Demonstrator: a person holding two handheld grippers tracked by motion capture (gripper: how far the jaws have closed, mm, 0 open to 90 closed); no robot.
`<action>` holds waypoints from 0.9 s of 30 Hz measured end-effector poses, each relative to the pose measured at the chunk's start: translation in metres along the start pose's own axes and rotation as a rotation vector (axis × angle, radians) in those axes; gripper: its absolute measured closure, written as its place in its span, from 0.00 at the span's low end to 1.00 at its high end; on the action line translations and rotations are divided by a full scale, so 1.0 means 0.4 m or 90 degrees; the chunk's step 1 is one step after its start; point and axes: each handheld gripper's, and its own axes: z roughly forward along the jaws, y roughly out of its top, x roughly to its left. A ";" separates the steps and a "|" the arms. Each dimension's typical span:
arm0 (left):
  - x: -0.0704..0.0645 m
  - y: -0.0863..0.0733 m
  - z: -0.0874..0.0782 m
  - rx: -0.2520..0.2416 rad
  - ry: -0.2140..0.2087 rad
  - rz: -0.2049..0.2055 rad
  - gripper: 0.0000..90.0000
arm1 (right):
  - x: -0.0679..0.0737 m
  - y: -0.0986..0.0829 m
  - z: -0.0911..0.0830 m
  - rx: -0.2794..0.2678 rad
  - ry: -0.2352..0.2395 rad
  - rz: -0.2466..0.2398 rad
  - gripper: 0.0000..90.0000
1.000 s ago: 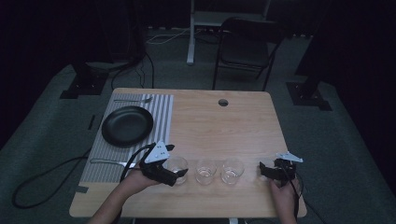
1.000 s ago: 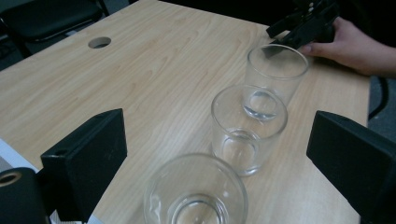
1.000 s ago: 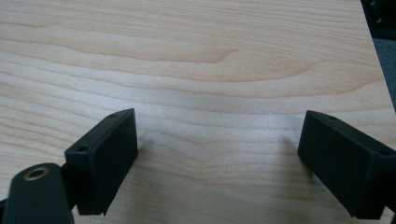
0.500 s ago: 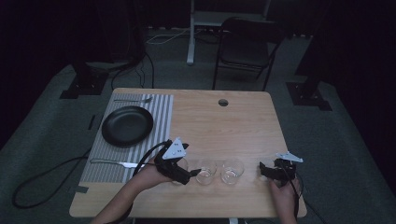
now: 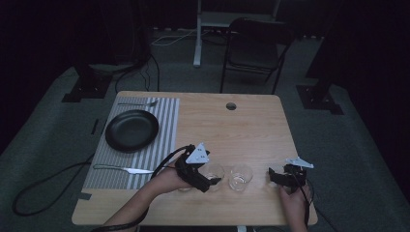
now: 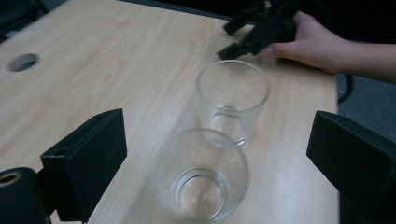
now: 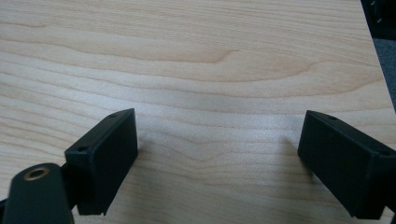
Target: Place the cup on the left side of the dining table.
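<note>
Two clear empty glasses stand upright near the table's front edge: a near glass [image 6: 201, 179] [image 5: 213, 171] and a far glass [image 6: 232, 98] [image 5: 240, 176] to its right. My left gripper [image 5: 209, 180] [image 6: 219, 140] is open, low over the table, its jaws spread to either side of the near glass without touching it. My right gripper [image 5: 274, 176] [image 7: 217, 154] rests open at the front right, over bare wood, a short way right of the far glass. It also appears beyond the far glass as the other gripper [image 6: 261, 28], held by a hand.
A striped placemat [image 5: 167, 113] on the table's left carries a black plate [image 5: 131, 129], a fork [image 5: 138, 103] behind it and a knife [image 5: 123, 169] in front. A cable hole [image 5: 231, 106] sits near the back edge. A folding chair [image 5: 251, 43] stands behind the table.
My left gripper has moved right along the front row of glasses, from the leftmost glass to the middle one, which now sits between its jaws. The right gripper has stayed put.
</note>
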 end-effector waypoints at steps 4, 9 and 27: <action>-0.011 0.020 0.029 0.021 -0.014 0.017 0.06 | 0.000 0.000 0.000 0.000 0.000 0.000 0.13; -0.018 0.043 0.066 0.046 -0.020 0.031 0.06 | 0.000 0.000 0.000 0.000 0.000 0.000 0.13; -0.032 0.101 0.202 0.159 -0.042 0.065 0.06 | 0.000 0.000 0.000 0.000 0.000 0.000 0.13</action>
